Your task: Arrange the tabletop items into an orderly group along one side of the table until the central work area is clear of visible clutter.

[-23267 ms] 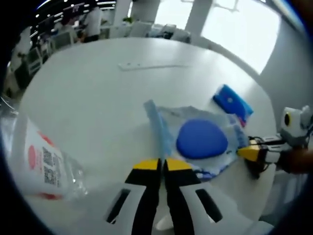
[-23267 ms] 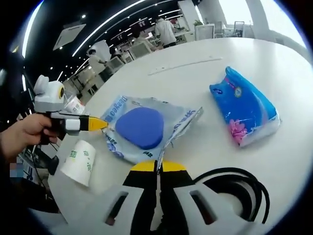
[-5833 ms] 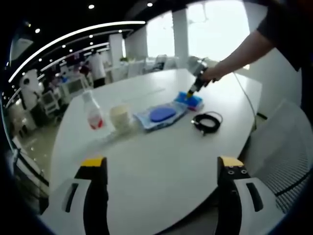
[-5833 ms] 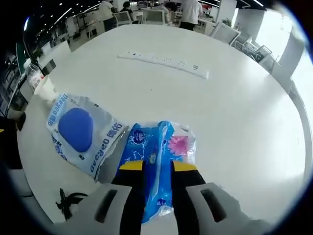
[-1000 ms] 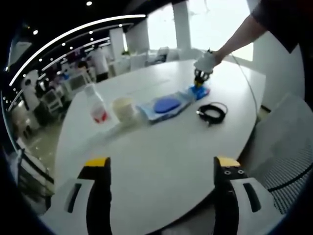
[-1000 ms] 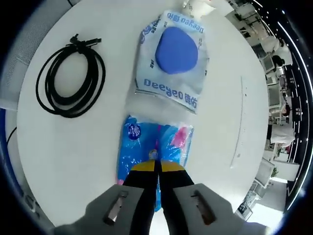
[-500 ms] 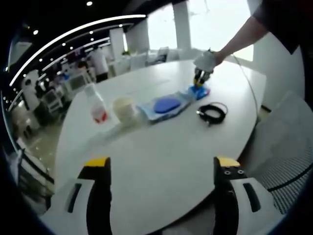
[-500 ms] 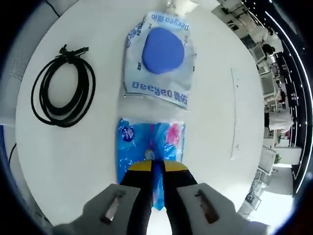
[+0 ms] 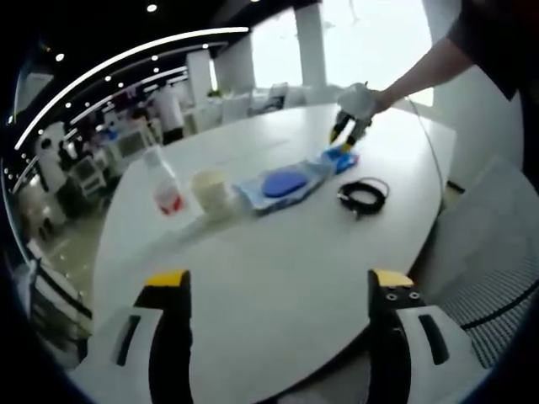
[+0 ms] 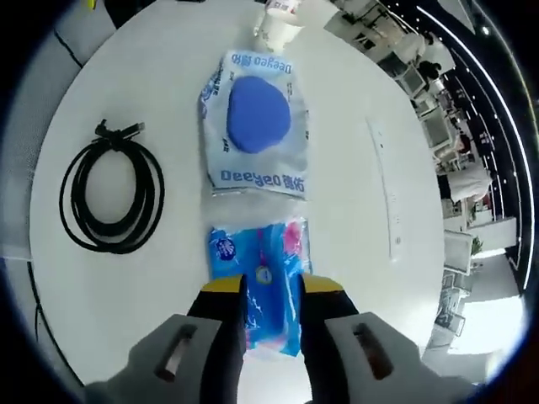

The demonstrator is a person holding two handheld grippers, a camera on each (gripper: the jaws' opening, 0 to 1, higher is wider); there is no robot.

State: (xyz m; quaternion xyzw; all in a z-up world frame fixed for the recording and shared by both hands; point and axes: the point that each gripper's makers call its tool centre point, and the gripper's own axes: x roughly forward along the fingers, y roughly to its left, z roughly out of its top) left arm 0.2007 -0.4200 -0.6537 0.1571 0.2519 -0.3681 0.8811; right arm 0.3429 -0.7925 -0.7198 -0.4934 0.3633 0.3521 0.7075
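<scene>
My right gripper (image 10: 271,290) hangs over the blue tissue pack (image 10: 257,282), jaws apart on either side of it. Beyond lies the clear bag with the blue pad (image 10: 254,118), then the paper cup (image 10: 278,32); the black cable coil (image 10: 114,202) sits off to one side. My left gripper (image 9: 276,290) is spread wide over the white table (image 9: 253,269), well back from the bottle (image 9: 164,187).

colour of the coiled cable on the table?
Black. The coiled cable shows best in the right gripper view, beside the packets.
</scene>
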